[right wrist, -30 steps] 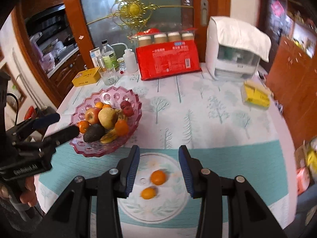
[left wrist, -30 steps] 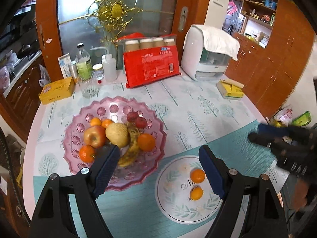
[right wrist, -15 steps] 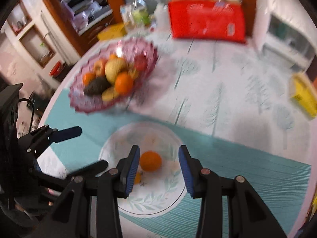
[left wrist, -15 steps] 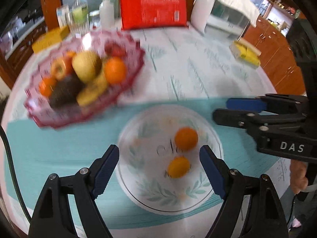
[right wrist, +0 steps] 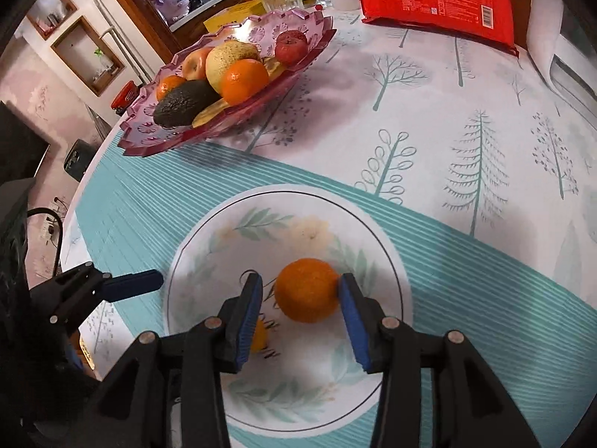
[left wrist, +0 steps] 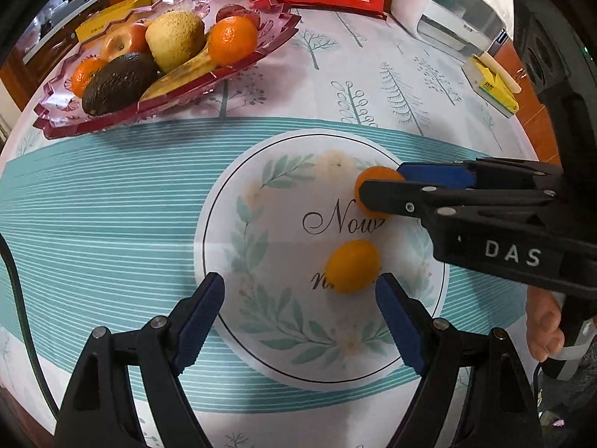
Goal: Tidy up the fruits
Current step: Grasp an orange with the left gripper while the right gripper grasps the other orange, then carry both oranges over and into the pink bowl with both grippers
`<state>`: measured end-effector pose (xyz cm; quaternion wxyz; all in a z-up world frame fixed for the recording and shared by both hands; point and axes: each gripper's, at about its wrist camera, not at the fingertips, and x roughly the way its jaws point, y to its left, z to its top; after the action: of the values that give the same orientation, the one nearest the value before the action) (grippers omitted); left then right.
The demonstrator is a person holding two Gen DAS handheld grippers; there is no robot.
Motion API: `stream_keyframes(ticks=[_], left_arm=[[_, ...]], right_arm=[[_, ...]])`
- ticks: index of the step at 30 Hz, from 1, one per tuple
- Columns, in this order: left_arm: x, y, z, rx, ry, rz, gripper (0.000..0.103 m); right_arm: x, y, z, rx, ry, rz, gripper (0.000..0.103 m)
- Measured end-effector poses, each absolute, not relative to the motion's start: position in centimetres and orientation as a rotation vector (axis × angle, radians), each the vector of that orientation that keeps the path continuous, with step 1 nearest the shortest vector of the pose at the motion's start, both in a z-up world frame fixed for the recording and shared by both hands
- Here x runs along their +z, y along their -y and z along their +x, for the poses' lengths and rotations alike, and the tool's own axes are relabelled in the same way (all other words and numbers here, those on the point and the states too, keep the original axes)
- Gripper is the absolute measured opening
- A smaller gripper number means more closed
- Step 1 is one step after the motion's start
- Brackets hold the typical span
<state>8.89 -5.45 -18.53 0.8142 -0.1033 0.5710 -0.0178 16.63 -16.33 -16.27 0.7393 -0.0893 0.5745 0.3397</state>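
Orange mandarin (right wrist: 306, 289) sits on the white leaf-print plate (left wrist: 209, 224), near edge of the table, with a smaller yellow-orange fruit (left wrist: 352, 265) just beside it on the same plate, not touching

Right gripper (right wrist: 298, 283) is angled down over the mandarin with the fruit between its fingers. One blue pad (right wrist: 349, 310) looks to be against the peel, the other pad stands off with a gap, so not clamped. Its jaws have just been opening a bit, mandarin between them, resting on the plate and not lifted

Left gripper (left wrist: 298, 283) is spread wide and holds nothing. The yellow-orange fruit lies just ahead of its tips, closer to one finger than the other

Pink glass bowl (left wrist: 56, 123) sits well apart at the back on the tablecloth (left wrist: 93, 205), already piled with avocado, apple, oranges and banana. Likely that is where these two go, though I cannot tell for sure

Handling guess: both fruits are light, round and firm, with a thin peel that dents if squeezed hard. Round means they roll on the smooth plate if nudged from one side only. Best take each across its widest middle, pads on opposite sides, closing evenly and gently. Centre the mandarin first, since one pad is already nearer. The smaller fruit needs the left jaws to close a long way, so it could squirt out if caught off-centre. The bowl is glass and heaped, so set fruit down softly into a gap, or it may roll off
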Motion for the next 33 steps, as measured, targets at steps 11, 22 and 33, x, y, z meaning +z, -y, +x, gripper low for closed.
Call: stream_keyframes(ticks=[11,22,33], left_arm=[[-19.5,7.0,9.7,-0.064,-1.223,-0.233,0.071],[-20.1,8.4,10.8,-0.113,-1.226,-0.229,0.038],[-19.3,8.4,10.5,-0.132,-1.222,-0.232,0.033]], right_arm=[[-17.7,18.0,16.8,0.733,-1.284,-0.181,0.039],[-17.1,21.0,16.3,0.686,-1.272,-0.118,0.039],[-16.0,21.3,15.2,0.666,-1.254,-0.112,0.039]])
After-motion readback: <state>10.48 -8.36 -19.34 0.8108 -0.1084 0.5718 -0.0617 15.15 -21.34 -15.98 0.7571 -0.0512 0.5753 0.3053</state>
